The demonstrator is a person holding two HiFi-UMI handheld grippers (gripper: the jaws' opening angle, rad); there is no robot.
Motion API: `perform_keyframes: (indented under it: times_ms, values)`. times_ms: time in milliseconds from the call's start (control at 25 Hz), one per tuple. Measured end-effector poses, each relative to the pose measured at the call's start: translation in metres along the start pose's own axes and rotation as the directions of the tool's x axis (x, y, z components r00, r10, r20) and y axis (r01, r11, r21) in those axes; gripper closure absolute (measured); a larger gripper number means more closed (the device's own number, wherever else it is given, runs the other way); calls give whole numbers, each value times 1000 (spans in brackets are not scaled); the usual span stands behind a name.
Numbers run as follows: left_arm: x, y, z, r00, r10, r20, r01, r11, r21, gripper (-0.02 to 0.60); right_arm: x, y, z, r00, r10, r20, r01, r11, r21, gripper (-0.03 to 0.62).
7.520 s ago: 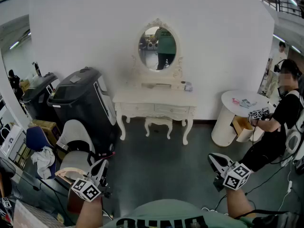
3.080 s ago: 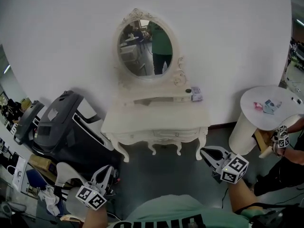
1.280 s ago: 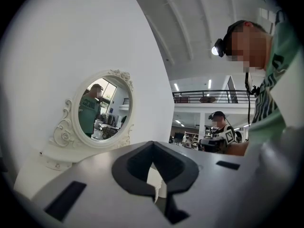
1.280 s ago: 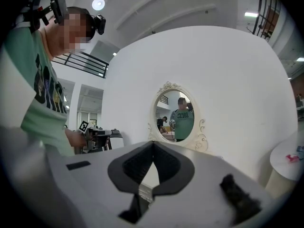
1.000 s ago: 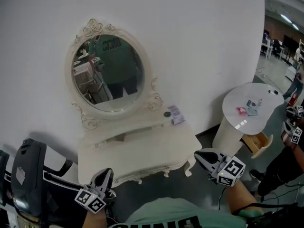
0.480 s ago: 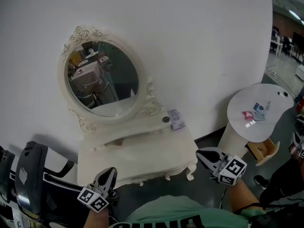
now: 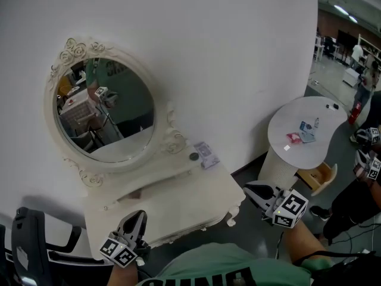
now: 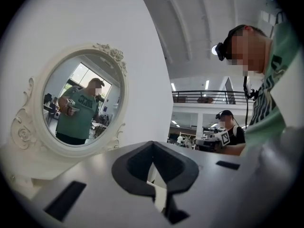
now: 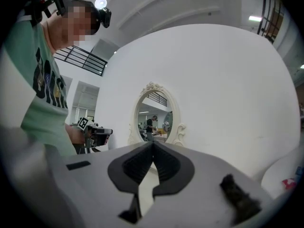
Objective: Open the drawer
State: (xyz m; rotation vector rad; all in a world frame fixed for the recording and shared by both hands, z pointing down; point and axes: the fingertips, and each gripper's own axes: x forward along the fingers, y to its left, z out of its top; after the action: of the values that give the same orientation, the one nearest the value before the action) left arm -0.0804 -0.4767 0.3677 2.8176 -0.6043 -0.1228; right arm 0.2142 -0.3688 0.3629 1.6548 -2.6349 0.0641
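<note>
A white dressing table (image 7: 178, 196) with an oval mirror (image 7: 104, 115) stands against the white wall, seen steeply from above. Its drawer fronts are hidden under the top's front edge. My left gripper (image 7: 136, 218) hovers at the table's near left edge, shut and empty. To the right of the table's corner, my right gripper (image 7: 250, 189) is also shut with nothing in it. The left gripper view shows its closed jaws, the left gripper (image 8: 152, 144), before the mirror (image 8: 78, 106). In the right gripper view the right gripper (image 9: 152, 144) points level toward the mirror (image 9: 154, 120).
A small box (image 7: 204, 155) and a dark round item (image 7: 193, 157) lie on the table top's back right. A round white table (image 7: 303, 130) with small items stands at right, a wooden box (image 7: 318, 176) under it. Another person (image 7: 369, 186) is at the far right. A black machine (image 7: 24, 249) is at left.
The dressing table and mirror have slid left in the head view and look a little nearer. Both grippers stay shut near the table's front.
</note>
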Motion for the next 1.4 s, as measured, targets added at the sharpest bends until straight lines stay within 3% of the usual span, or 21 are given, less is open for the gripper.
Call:
perform_keyframes:
  times_ms: [120, 400, 520, 760, 960, 1200, 1320, 1400]
  values:
    - [18, 28, 12, 995, -103, -14, 103, 995, -1, 574, 8, 2, 13, 994, -104, 16, 104, 995, 12, 583]
    - [52, 76, 23, 947, -314, -61, 313, 949, -18, 572, 22, 24, 21, 947, -321, -11, 321, 947, 31, 583]
    - [68, 85, 17, 915, -396, -77, 393, 918, -58, 574, 20, 35, 18, 914, -404, -26, 405, 913, 48, 583]
    - [95, 74, -8, 827, -552, -102, 537, 831, -144, 574, 2, 55, 7, 840, -534, -95, 541, 839, 61, 583]
    - [118, 52, -30, 766, -633, -114, 607, 769, -200, 572, -21, 63, 9, 788, -604, -123, 613, 788, 56, 583]
    - [135, 5, -49, 703, -701, -125, 675, 712, -194, 572, -57, 69, 16, 756, -648, -95, 653, 756, 47, 583]
    - [140, -19, -53, 695, -707, -133, 685, 707, -174, 574, -81, 68, 16, 755, -652, -73, 656, 753, 57, 583]
    - [138, -34, -61, 708, -690, -150, 671, 724, -162, 573, -98, 68, 11, 766, -639, -66, 643, 763, 66, 583]
